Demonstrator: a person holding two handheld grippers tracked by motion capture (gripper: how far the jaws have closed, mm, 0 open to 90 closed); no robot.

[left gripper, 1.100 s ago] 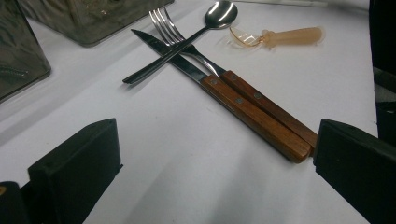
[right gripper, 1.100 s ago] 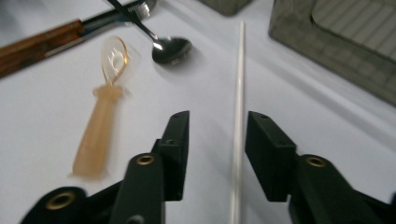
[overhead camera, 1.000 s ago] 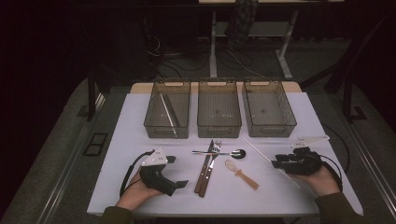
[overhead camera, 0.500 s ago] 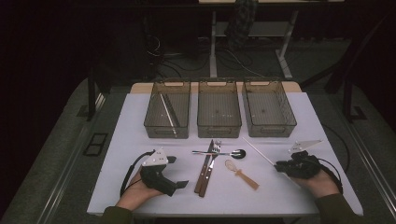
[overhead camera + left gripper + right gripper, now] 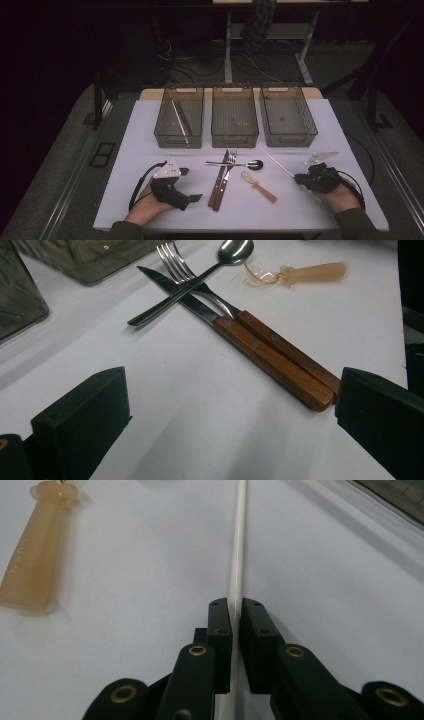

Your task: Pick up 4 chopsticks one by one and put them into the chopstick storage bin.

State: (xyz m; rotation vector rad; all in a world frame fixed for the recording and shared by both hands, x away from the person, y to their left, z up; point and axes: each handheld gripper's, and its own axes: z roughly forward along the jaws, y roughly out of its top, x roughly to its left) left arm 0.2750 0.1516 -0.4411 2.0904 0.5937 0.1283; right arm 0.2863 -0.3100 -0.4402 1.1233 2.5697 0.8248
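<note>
We see the right claw (image 5: 235,615) low over the bench (image 5: 320,210) at its right side, its jaws just closed onto a white stick (image 5: 238,545). The stick lies flat, its long axis running from the claw up-left toward the middle bin (image 5: 235,117). The left claw (image 5: 230,410) rests released beside the knife (image 5: 250,347).
</note>
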